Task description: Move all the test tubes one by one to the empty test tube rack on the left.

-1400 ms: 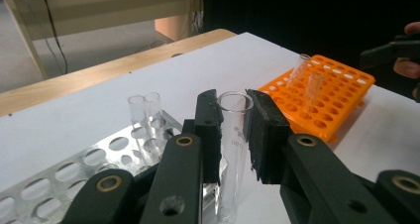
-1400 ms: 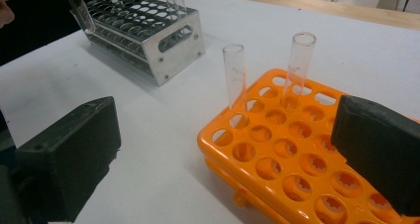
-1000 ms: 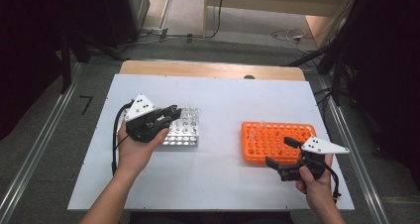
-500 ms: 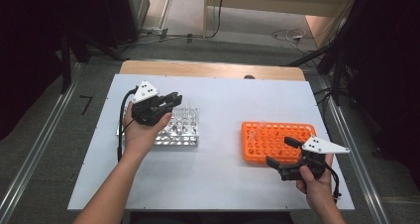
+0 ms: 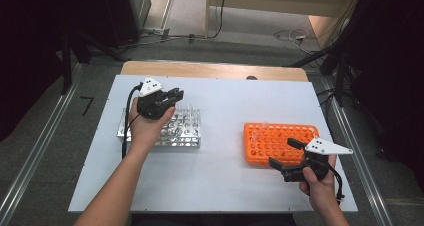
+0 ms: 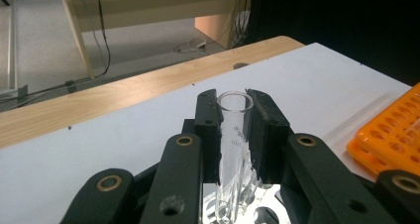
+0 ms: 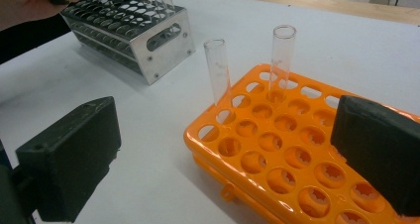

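Left gripper (image 5: pixel 172 97) is over the metal rack (image 5: pixel 161 134), which sits toward the left edge of the desk (image 5: pixel 225 106); in the left gripper view its two black jaws are clamped on a clear glass tube (image 6: pixel 233 140), pads pressing either side just under the open rim; the tube stands upright between them, its lower end blurred against the shiny rack top below, so I can't tell whether it is clear of its hole; the left hand (image 5: pixel 147 126) wraps the gripper body, cable looping off toward the left edge. Over on the right side, the orange rack (image 5: pixel 280 142) lies near the right edge, closer to the front than the back; two tubes stand in it at the end facing the metal rack, the first tube (image 7: pixel 217 70) in a corner hole, the second tube (image 7: pixel 281 60) a little farther along the back row, both upright, well apart from the jaws. Right gripper (image 5: pixel 282 153) hovers at the front edge of the orange rack, held in the right hand (image 5: pixel 316 178); its jaws are spread wide with nothing between them, one pad over bare desk, the other above the rack's holes; in the right gripper view more tubes stand blurred in the metal rack.
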{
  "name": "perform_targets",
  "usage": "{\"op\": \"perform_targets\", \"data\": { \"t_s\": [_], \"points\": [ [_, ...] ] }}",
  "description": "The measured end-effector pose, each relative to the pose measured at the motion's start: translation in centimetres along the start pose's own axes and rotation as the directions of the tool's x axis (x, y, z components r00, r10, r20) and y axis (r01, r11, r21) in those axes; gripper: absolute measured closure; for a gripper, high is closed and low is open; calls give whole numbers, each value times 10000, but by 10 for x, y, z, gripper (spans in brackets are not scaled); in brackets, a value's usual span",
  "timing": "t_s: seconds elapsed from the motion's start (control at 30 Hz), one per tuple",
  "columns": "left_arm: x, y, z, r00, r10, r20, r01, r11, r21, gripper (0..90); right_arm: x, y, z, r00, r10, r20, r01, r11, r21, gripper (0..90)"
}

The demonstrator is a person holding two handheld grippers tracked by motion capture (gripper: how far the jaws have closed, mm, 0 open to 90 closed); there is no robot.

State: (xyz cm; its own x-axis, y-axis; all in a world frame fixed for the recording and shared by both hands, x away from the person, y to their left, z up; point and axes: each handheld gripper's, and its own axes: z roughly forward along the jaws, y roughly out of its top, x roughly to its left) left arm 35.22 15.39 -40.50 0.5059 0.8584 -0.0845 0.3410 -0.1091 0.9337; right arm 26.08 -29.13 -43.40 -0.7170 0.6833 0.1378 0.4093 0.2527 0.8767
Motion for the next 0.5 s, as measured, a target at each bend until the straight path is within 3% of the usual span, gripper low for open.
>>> {"op": "perform_targets", "data": {
  "t_s": [0.33, 0.5],
  "points": [
    [0, -7, 12, 9998, 139, -156, -128, 9975, 694, 766, -1, 0, 0, 10000, 15, -4, -15, 10000, 0, 0],
    [-1, -12, 14, 9996, -18, -268, 43, 9956, 933, 764, 0, 0, 0, 10000, -22, 11, 22, 10000, 8, 0]
  ]
}}
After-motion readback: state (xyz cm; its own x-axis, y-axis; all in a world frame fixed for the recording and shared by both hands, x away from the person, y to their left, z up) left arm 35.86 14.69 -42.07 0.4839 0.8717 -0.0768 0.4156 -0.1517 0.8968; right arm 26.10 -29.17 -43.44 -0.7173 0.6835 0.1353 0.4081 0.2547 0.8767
